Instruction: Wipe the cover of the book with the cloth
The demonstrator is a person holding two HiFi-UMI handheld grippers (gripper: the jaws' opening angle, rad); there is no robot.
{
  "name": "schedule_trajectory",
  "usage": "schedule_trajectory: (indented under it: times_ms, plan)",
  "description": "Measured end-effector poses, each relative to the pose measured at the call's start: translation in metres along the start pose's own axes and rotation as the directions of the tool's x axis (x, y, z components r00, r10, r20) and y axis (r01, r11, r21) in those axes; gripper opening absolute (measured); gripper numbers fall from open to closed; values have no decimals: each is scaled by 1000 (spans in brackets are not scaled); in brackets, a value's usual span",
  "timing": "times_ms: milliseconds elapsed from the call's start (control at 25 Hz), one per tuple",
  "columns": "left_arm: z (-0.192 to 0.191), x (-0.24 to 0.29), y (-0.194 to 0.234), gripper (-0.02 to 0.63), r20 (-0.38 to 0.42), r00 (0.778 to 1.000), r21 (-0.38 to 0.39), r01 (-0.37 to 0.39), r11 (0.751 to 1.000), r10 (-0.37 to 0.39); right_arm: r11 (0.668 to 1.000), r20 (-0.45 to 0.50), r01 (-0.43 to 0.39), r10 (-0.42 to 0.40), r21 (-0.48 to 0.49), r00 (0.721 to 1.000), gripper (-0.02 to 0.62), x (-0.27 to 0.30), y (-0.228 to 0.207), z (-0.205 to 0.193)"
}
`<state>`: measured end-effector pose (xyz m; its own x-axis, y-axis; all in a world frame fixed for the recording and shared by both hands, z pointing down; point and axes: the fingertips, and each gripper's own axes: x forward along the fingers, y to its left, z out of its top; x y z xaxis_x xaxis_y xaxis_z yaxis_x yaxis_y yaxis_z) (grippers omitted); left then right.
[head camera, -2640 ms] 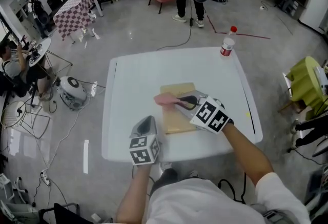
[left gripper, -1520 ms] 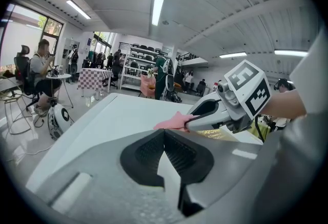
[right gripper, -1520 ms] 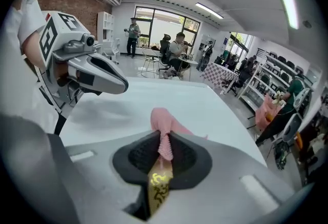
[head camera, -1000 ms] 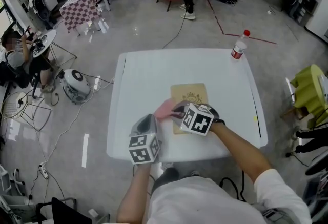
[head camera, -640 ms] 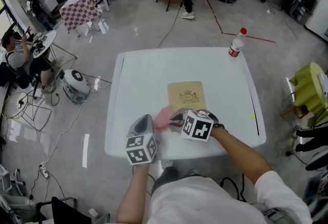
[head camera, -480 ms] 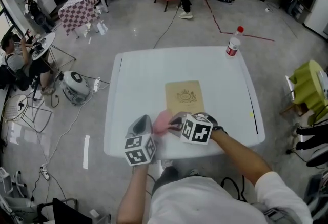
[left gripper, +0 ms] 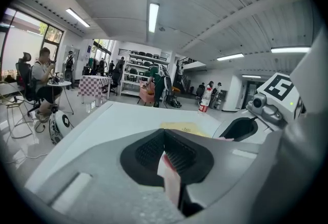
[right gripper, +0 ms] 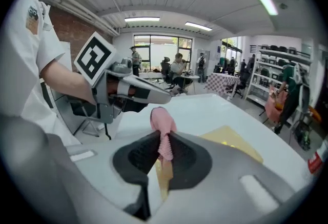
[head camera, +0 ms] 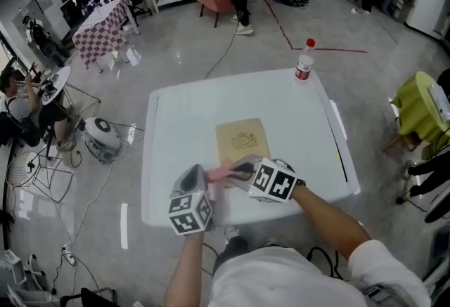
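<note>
The right gripper (right gripper: 163, 140) has its claw clamped on a pink cloth (right gripper: 161, 121). The soft, finely ribbed fabric bunches into a rounded knob above the black, cross-hatched pads. In the head view the cloth (head camera: 221, 173) sits just past the book's corner at 7 o'clock, over bare worktop. Whether it touches the surface cannot be told.

The book (head camera: 241, 141) lies flat near the middle of the white, smooth, round-cornered worktop (head camera: 183, 116). It is a thin tan rectangle with a small dark emblem on its matte cover. Its cover is uncovered, and the right gripper (head camera: 235, 172) is at its 6 o'clock edge.

The left gripper (left gripper: 164, 136) has its claw shut, grey shell halves meeting round the ribbed black pads. Only a pale pinkish sliver shows in the seam, and it cannot be identified. In the head view the left gripper (head camera: 195, 172) is at 9 o'clock of the cloth, near it.

A clear plastic bottle (head camera: 304, 62) with a red cap and a red-and-white label stands upright at the worktop's 1 o'clock corner.
</note>
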<state>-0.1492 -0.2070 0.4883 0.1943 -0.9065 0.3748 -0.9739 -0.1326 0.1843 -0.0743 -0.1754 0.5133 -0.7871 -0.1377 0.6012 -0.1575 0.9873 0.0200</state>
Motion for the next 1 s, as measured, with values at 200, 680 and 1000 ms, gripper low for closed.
schedule_trajectory:
  times_ms: [200, 680, 1000]
  plan:
    - [16, 3, -19, 6, 27, 999, 15, 27, 1000, -28, 979, 126, 168, -183, 119, 975, 35, -48, -38, 14]
    - [38, 13, -62, 6, 51, 992, 59, 109, 992, -112, 812, 289, 408, -545, 418, 787, 35, -155, -92, 10]
    - [41, 18, -73, 6, 48, 990, 69, 131, 989, -134, 758, 277, 455, -614, 467, 739, 35, -174, -100, -3]
